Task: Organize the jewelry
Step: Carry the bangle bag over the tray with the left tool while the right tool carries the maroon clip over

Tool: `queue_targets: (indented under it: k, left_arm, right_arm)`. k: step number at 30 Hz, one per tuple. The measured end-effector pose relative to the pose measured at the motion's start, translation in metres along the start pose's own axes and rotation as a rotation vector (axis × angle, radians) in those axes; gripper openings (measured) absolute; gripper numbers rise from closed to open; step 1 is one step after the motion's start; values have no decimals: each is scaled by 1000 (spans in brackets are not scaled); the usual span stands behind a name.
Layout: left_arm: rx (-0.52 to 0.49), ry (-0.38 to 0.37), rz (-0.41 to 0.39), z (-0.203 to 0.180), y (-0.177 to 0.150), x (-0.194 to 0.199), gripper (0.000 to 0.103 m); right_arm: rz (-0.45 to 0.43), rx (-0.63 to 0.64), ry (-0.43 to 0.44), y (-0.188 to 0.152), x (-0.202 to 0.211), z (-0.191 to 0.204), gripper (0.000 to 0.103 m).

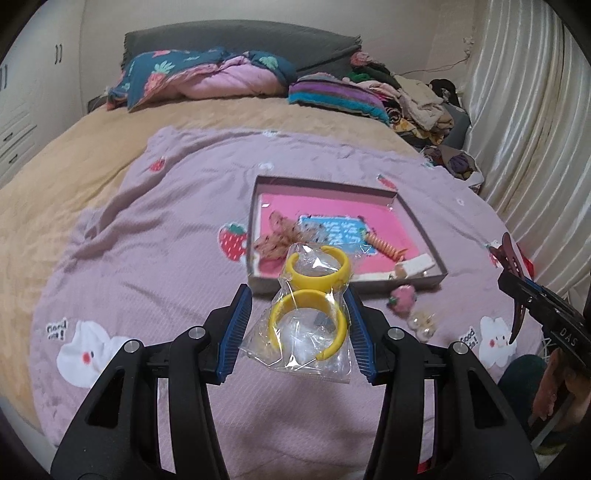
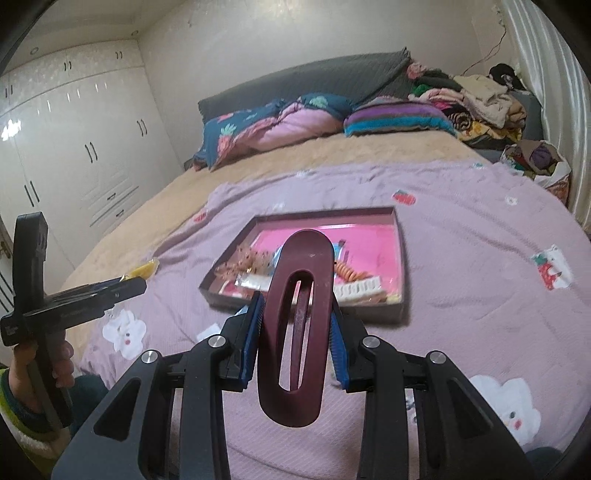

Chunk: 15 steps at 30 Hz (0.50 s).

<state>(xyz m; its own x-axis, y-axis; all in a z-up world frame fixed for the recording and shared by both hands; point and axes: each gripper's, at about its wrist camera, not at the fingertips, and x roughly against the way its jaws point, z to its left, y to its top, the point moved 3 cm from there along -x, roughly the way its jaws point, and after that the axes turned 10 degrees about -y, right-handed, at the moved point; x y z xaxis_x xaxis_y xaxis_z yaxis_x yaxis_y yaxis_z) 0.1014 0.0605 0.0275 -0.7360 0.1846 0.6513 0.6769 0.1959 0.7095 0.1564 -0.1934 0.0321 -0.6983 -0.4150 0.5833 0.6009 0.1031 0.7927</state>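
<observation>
Walls: plain cream [image 2: 258, 33], bare apart from a thin cable near the right corner.
Bed: wide, tan sheet [image 1: 74, 155], lilac cartoon-print blanket [image 1: 166, 266] spread over it.
Headboard: dark grey, padded [image 1: 236, 37].
Bedding: folded quilts [image 1: 207, 74] and a clothes pile [image 1: 417, 99] along the head end.
Wardrobe: white, dark handles [image 2: 88, 140], left wall.
Curtain: pale satin [image 1: 532, 110], right side.

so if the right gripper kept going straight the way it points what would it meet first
Probably the near wall of the shallow box. The right gripper, shut on the maroon hair clip, aims down at it across the lilac blanket. Depth is unclear, so the clip's tip might touch the blanket just short of the box.
</observation>
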Motion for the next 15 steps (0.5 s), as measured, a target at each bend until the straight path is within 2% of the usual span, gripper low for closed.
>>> queue_targets:
  k: [15]
  left_arm:
    - [-50, -51, -16, -36, 37, -22, 42]
  right_arm:
    - [-48, 7, 0, 30, 9, -14, 32]
